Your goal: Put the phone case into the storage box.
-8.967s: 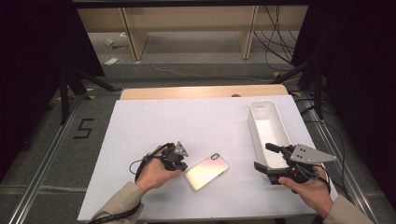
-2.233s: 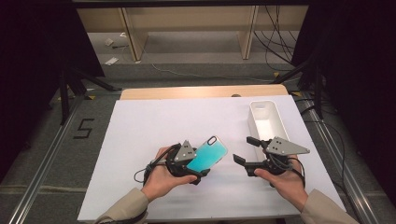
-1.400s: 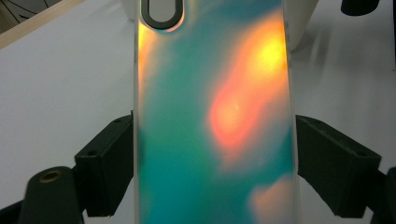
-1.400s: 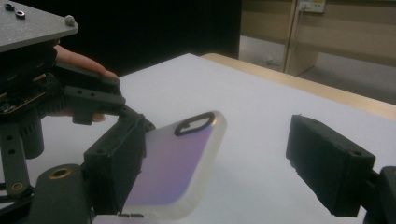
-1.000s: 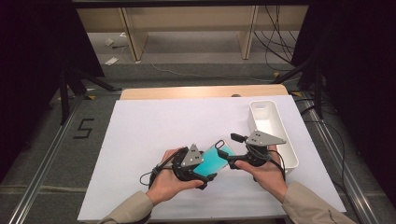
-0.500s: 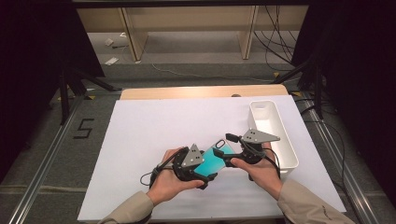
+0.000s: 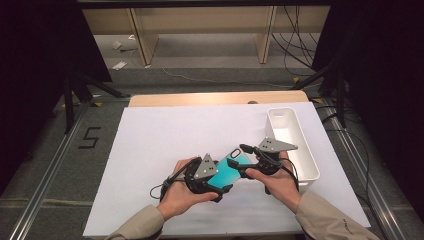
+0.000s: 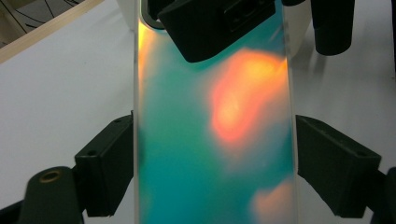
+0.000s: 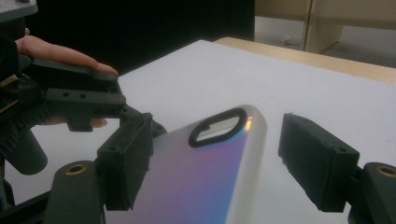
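Left gripper (image 7: 216, 186): clamped across the sides of the iridescent phone case (image 7: 231, 169), lifted off the white table (image 7: 165, 135).
Right gripper (image 7: 243, 161): newly arrived from beside the white bin (image 7: 305, 150); jaws parted, straddling the case's camera end, not yet clamped.
Judgement: a handover is starting.

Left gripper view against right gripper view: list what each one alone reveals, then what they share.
Left gripper view alone: the phone case glows teal and orange, the left claw has its jaws pressed on both long edges, and the white bin stands behind.

Right gripper view alone: the case's oval camera cutout, the right claw with a gap between its right jaw and the case, and the wooden table edge.

Both: the iridescent case, the white table cover and the other claw.
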`<state>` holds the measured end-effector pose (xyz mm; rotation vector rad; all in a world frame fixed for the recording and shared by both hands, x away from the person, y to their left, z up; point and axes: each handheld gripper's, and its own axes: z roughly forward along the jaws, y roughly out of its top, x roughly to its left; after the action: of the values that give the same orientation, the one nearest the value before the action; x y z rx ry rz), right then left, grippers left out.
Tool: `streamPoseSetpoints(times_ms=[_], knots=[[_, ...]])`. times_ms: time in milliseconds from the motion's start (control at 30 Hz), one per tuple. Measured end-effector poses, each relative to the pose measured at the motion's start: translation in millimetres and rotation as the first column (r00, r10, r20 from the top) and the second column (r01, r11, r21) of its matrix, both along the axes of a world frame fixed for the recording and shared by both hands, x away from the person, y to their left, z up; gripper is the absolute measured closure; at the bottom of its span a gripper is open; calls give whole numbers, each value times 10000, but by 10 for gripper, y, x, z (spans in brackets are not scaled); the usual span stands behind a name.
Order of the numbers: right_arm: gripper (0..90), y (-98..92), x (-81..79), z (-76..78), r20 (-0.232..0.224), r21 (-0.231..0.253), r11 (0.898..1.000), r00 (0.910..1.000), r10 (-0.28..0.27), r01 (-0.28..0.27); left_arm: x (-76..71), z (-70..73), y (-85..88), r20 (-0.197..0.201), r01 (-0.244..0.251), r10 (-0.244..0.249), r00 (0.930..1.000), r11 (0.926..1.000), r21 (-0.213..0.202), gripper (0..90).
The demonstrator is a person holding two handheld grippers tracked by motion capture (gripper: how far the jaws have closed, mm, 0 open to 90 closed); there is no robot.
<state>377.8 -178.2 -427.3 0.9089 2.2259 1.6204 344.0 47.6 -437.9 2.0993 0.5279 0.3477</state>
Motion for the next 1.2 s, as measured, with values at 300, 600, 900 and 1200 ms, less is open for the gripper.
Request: streamPoseSetpoints(times_ms=[300,600,900,1200], knots=[[295,0,9,-12,-88,105,9999,10000,-7,8,1,-2,0,16,27,-27,10000,10000,75,169],[383,40,17,-25,-166,163,9998,9998,75,-72,-6,-12,-14,92,36,-36,10000,10000,77,169],[493,38,15,6,-293,342,9994,9996,62,-52,-4,-22,-12,88,13,-13,10000,10000,76,168],[577,20,22,48,-479,573,9984,9988,28,-1,-10,-18,-14,209,-15,12,9998,9999,113,168]])
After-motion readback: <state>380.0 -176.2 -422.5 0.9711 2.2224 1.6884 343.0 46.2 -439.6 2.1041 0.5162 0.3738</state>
